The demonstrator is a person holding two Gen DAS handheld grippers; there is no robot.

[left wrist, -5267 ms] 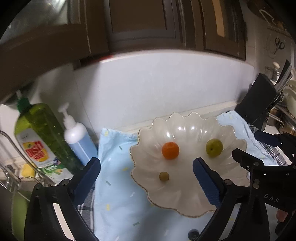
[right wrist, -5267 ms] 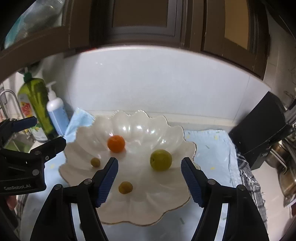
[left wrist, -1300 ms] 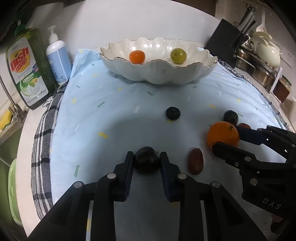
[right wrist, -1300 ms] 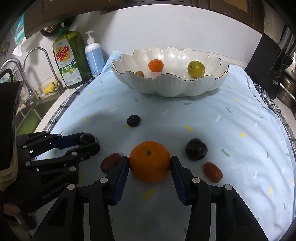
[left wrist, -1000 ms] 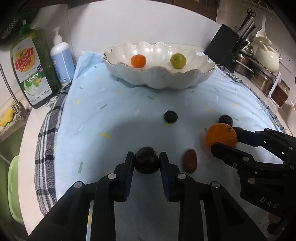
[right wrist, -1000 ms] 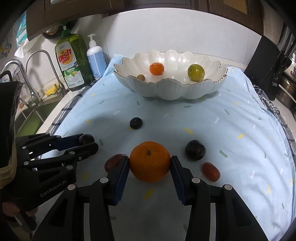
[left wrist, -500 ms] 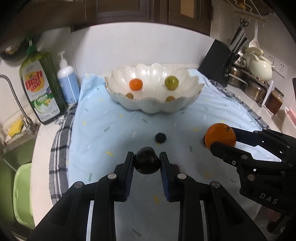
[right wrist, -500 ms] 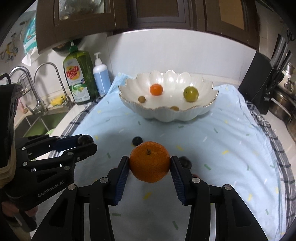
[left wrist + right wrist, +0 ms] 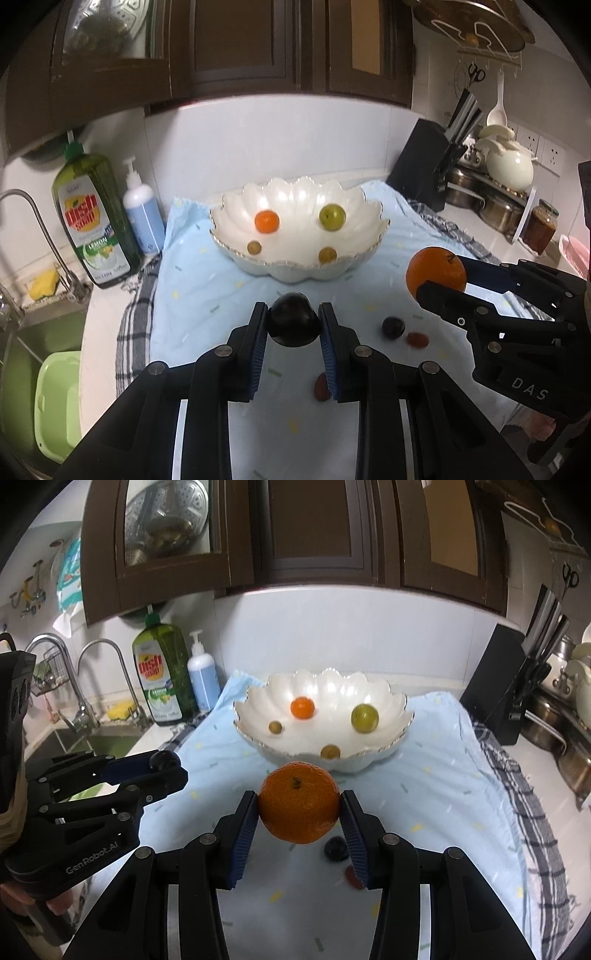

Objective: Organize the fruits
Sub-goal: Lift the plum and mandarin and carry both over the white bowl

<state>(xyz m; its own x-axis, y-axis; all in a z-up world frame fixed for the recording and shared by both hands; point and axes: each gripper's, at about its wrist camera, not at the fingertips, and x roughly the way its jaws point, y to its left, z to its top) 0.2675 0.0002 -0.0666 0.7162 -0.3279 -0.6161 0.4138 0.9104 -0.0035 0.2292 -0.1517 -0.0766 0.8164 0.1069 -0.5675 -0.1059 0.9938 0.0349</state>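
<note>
— While both tools hang above the blue cloth (image 9: 207,288), what does each one carry?

— Clamped between the blue pads of the left gripper (image 9: 293,325) is a dark plum (image 9: 293,323), lifted clear of the cloth. The right gripper (image 9: 299,808) pinches a large orange (image 9: 298,801) the same way, stem end facing the camera.

— And the bowl?

— A white scalloped bowl (image 9: 391,705) sits on the cloth toward the wall, beyond both grippers. Inside lie a small orange citrus (image 9: 302,707), a green round fruit (image 9: 364,718) and two small brownish-yellow fruits (image 9: 275,726), one near the left side, one near the front rim.

— Anything left on the cloth?

— Yes. From the left wrist camera, a dark round fruit (image 9: 393,327) and a red oblong fruit (image 9: 417,338) lie just beside each other below the right gripper, and another red one (image 9: 320,386) shows partly behind the left gripper's finger.

— What stands nearby?

— A green dish soap bottle (image 9: 90,225) and a blue pump bottle (image 9: 142,214) to the left of the cloth, a black knife block (image 9: 495,686) to the right.
</note>
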